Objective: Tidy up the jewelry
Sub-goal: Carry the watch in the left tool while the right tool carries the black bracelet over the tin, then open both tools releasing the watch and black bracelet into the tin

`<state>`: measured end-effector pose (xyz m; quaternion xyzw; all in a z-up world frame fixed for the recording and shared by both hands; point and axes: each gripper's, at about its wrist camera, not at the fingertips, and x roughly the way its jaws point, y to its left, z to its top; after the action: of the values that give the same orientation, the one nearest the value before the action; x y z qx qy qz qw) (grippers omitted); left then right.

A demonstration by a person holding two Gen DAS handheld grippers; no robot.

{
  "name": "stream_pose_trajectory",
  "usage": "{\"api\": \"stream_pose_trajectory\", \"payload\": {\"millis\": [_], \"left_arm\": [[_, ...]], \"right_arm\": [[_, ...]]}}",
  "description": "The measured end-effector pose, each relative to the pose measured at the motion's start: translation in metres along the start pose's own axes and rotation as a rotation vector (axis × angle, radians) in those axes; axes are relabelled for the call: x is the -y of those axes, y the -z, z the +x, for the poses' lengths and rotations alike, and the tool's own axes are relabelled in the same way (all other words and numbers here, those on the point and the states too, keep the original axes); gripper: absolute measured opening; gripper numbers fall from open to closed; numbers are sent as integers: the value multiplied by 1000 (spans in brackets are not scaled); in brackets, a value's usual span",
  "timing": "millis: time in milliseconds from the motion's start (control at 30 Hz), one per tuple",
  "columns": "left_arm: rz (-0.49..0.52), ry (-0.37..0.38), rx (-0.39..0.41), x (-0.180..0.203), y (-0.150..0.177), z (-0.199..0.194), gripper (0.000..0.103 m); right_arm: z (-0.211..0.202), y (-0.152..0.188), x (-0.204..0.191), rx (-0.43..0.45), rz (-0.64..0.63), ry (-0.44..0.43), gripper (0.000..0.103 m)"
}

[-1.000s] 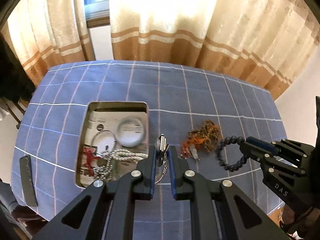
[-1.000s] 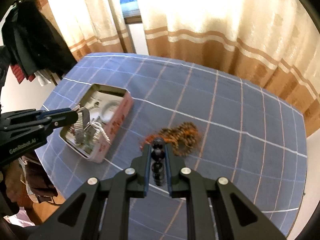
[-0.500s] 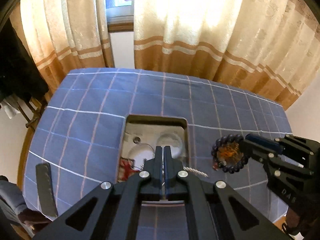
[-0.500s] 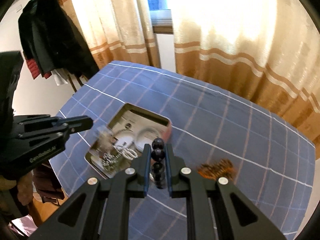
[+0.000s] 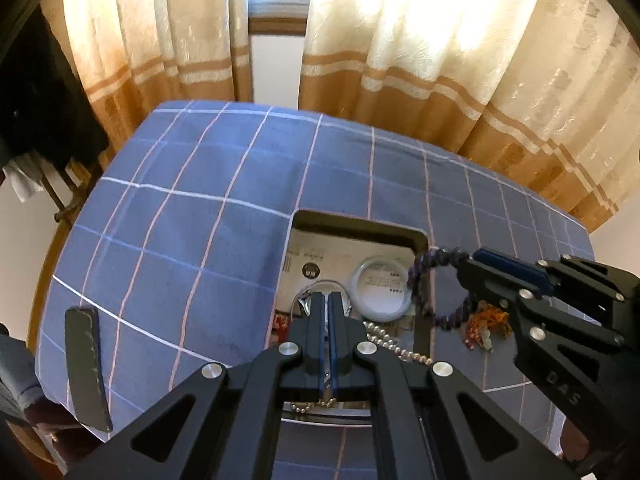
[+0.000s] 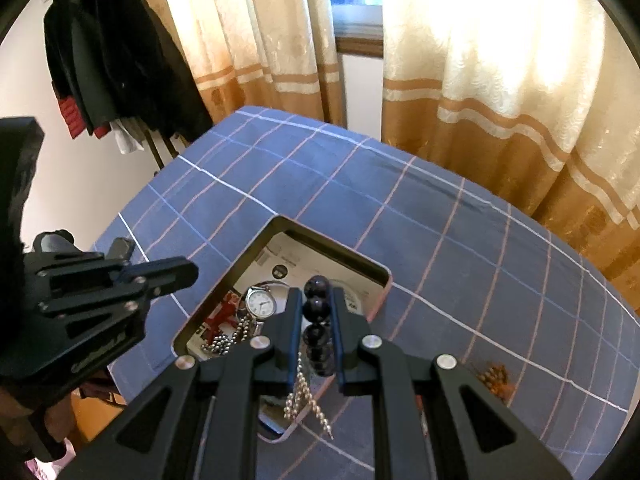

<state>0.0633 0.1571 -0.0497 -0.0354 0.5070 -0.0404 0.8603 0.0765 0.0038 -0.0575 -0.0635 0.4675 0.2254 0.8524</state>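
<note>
An open tin box sits on the blue checked tablecloth. It holds a watch, a white bangle, a red item and a silver bead chain that hangs over its near rim. My right gripper is shut on a dark bead bracelet and holds it over the box's right rim. My left gripper is shut with nothing in it, above the box's near left side.
An orange beaded piece lies on the cloth right of the box. A dark flat bar lies near the table's left front edge. Curtains hang behind the table. Dark clothes hang at the far left.
My right gripper has carried the dark bracelet left, from beside the orange piece to over the box. My left gripper let go of the watch, which now lies in the box, and closed.
</note>
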Motion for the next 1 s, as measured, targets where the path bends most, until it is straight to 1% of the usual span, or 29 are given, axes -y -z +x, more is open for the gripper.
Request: {"api": "stream_pose_trajectory", "payload": {"millis": [133, 167, 200, 267, 300, 467, 633, 833, 900, 1000], "left_arm": [[-40, -4, -30, -6, 4, 11, 2], [-55, -4, -33, -8, 5, 14, 9], [-68, -1, -37, -11, 6, 16, 17], [-85, -10, -47, -14, 8, 20, 66], [-90, -27, -44, -15, 9, 21, 71], [-84, -64, -60, -18, 10, 24, 72], [-75, -63, -65, -17, 9, 24, 72], [-68, -65, -70, -16, 12, 22, 72], [-61, -79, -76, -15, 13, 22, 72], [-53, -94, -79, -14, 15, 23, 72]], "right_arm": [[19, 3, 1, -45, -5, -3, 16], [24, 5, 2, -59, -3, -7, 16], [28, 6, 3, -69, -1, -6, 16], [35, 9, 3, -86, -7, -3, 16], [37, 11, 2, -94, -13, 0, 17], [41, 14, 0, -104, -25, 11, 19], [46, 14, 0, -116, -25, 14, 23], [47, 16, -2, -121, -20, 7, 25], [47, 17, -2, -122, -22, 9, 26], [47, 19, -2, -125, -14, 8, 32]]}}
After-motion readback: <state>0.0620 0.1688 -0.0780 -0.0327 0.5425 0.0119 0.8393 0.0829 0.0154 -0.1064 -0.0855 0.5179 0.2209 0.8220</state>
